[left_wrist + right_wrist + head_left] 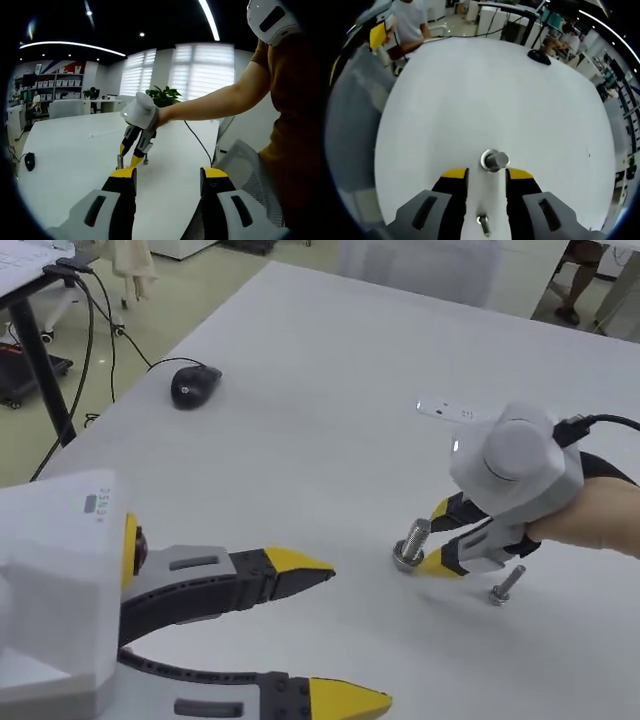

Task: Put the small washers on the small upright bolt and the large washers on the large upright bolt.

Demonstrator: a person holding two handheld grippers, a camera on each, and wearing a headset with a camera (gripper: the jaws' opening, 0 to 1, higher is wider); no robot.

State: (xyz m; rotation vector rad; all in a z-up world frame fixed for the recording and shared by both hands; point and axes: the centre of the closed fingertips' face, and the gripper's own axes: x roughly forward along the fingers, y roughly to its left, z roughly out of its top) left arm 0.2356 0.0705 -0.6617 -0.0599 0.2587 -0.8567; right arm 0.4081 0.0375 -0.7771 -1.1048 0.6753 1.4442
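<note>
The large upright bolt (413, 540) stands on the white table (300, 440) with a washer (405, 561) ringing its base. My right gripper (439, 536) hangs just right of it, open, tips on either side of the bolt's near side, nothing held. Seen from above, the large bolt (494, 160) sits just ahead of the right gripper (487, 175). The small bolt (503, 586) stands on its head behind those tips and appears between the jaws as the small bolt (482, 220). My left gripper (340, 635) is open and bare at the near left, facing the bolts (120, 161).
A black mouse (195, 385) lies at the table's far left near the edge. A small white strip (445, 410) lies beyond the right gripper. A chair (420, 270) stands at the far side. Cables and a desk leg (40, 360) are on the floor left.
</note>
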